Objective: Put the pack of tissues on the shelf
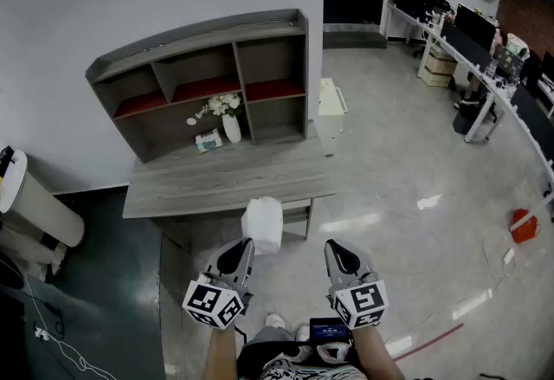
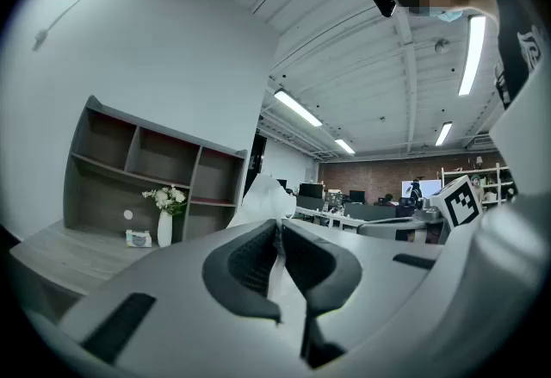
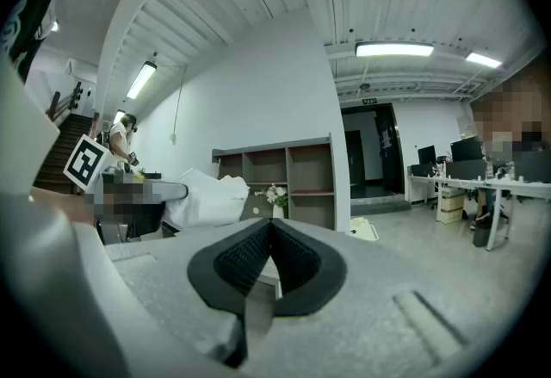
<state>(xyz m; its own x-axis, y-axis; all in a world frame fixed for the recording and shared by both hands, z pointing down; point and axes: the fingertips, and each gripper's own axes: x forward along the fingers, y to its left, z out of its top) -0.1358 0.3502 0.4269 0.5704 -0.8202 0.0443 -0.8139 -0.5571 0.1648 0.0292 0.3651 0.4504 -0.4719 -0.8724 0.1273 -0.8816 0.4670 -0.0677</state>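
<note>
Left tool (image 1: 246,247) is clamped on a thin edge of the pack of tissues (image 1: 262,225), which hangs from its tips near the front edge of the table (image 1: 173,196). The right tool (image 1: 334,250) has its jaws together on nothing. The shelf (image 1: 273,28) stands straight ahead on the table's far side, so the carry should run forward, left hand leading. The left gripper view shows only white film pinched between the pads. The head view shows the whole pack, its long side upright.
</note>
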